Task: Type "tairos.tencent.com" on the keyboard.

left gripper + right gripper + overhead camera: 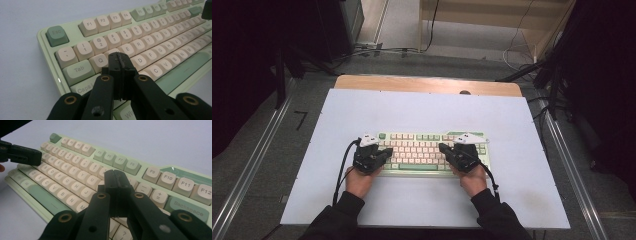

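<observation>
The keyboard near the worktop's front edge looks stiff and light, its keycaps loose-fitting; grip its side edges. Left gripper and right gripper: jaws together, empty.

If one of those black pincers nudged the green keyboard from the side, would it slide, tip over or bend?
The keyboard would probably slide rather than tip: it lies low and flat on the smooth white table. Its thick green case looks rigid, so bending seems unlikely. Pressed from above by the shut left tool, only a key would likely give.
</observation>
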`<action>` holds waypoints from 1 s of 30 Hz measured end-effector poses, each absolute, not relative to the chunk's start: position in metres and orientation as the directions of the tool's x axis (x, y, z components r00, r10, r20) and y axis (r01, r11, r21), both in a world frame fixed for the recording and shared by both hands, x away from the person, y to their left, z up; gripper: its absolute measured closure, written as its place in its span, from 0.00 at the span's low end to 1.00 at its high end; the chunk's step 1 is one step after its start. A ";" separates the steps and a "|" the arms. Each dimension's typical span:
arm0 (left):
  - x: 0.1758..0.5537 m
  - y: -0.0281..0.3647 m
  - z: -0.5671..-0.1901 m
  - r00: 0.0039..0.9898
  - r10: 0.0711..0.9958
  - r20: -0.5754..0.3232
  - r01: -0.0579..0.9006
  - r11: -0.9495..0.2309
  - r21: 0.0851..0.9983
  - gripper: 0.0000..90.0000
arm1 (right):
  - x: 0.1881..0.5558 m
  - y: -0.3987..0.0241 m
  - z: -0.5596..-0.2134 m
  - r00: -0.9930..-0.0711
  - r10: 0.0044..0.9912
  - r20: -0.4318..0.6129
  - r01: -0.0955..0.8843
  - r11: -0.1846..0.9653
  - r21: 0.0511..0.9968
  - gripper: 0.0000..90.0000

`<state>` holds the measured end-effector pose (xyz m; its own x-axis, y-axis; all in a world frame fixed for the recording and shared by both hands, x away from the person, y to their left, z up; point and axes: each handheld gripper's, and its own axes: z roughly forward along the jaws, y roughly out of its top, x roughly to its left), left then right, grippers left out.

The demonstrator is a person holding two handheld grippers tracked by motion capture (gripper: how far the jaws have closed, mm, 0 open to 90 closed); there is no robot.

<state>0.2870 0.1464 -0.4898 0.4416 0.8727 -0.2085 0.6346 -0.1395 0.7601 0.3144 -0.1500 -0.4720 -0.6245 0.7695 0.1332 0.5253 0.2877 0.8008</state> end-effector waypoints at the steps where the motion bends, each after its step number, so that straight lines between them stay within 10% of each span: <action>1: 0.287 0.146 -0.490 0.442 0.873 -0.208 0.635 -0.140 0.760 1.00 | 0.314 -0.150 -0.472 -0.625 0.770 0.133 0.525 0.288 0.801 0.97; 30: 0.285 0.147 -0.484 0.444 0.863 -0.242 0.595 -0.082 0.799 1.00 | 0.318 -0.145 -0.477 -0.621 0.773 0.132 0.537 0.297 0.790 0.97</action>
<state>0.2854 0.1465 -0.4841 0.4441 0.8628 -0.2416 0.5951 -0.0824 0.7994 0.3180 -0.1446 -0.4767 -0.6211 0.7726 0.1317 0.5368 0.2969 0.7897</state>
